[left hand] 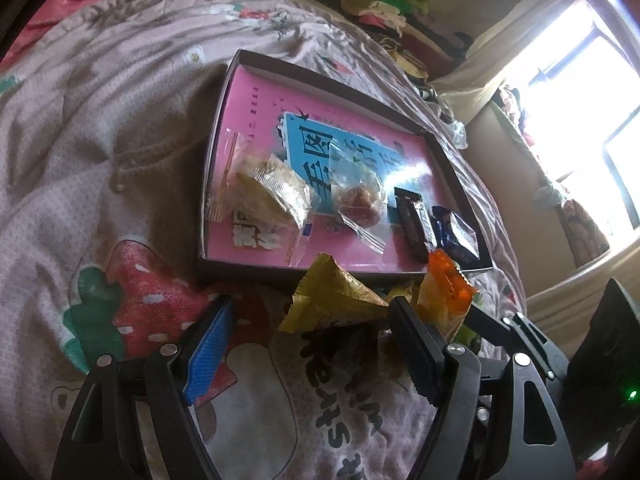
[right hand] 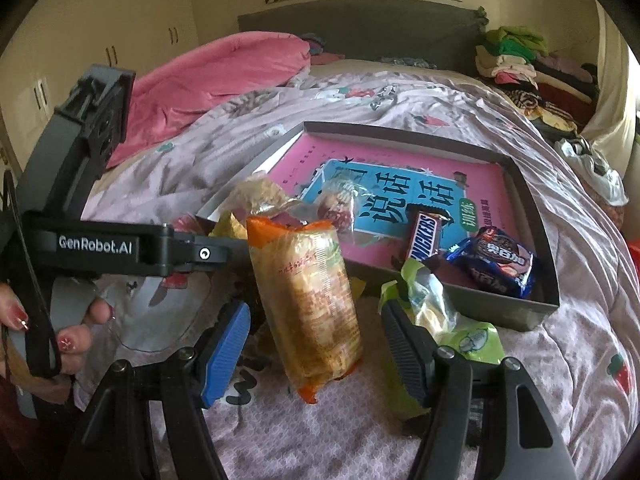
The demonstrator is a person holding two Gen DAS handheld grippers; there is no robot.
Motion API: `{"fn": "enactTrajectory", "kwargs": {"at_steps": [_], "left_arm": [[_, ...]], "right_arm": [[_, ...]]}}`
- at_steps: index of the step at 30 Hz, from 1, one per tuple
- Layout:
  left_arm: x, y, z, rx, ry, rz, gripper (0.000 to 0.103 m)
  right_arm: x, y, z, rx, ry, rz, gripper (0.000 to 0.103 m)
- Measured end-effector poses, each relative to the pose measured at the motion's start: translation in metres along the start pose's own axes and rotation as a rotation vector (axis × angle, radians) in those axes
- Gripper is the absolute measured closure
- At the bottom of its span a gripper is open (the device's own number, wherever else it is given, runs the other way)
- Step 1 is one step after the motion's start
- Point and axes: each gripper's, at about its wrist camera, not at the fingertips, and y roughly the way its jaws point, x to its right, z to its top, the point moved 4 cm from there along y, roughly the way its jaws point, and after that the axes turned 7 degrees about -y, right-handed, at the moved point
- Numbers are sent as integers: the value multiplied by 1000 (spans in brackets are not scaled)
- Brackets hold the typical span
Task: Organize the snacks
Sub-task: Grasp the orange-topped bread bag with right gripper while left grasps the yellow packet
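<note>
A shallow dark box (left hand: 344,272) (right hand: 536,216) with a pink lining lies on the bed. In it are two clear-wrapped pastries (left hand: 272,192) (left hand: 358,196), a Snickers bar (right hand: 424,236) (left hand: 412,220) and a blue biscuit pack (right hand: 496,266) (left hand: 460,236). In front of the box on the bedspread lie a yellow packet (left hand: 332,300), an orange cracker pack (right hand: 308,300) (left hand: 444,296) and a green packet (right hand: 448,320). My left gripper (left hand: 308,344) is open, the yellow packet just beyond its fingertips. My right gripper (right hand: 316,344) is open around the orange cracker pack without touching it.
The bedspread (left hand: 100,120) is rumpled, pale pink with strawberry prints. A pink duvet (right hand: 224,76) lies at the head. Piled clothes (right hand: 520,60) sit at the far right by a bright window (left hand: 580,100). The left gripper's body (right hand: 100,240) shows left in the right wrist view.
</note>
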Motion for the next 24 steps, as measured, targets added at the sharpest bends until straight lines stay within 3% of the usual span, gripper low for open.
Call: {"fn": "enactTrajectory", "kwargs": {"at_steps": [5,20,24], "left_arm": [[-1,3,2,1,-12,-18,24],[1,12,1,-9,-30,-88,25],[1,13,1,-6,-46,-112,25]], "right_arm": [[-2,9,1,-4,-18,3,37],[7,14,-2,9,17,34,73],[15,10,-3,21,62,48,76]]}}
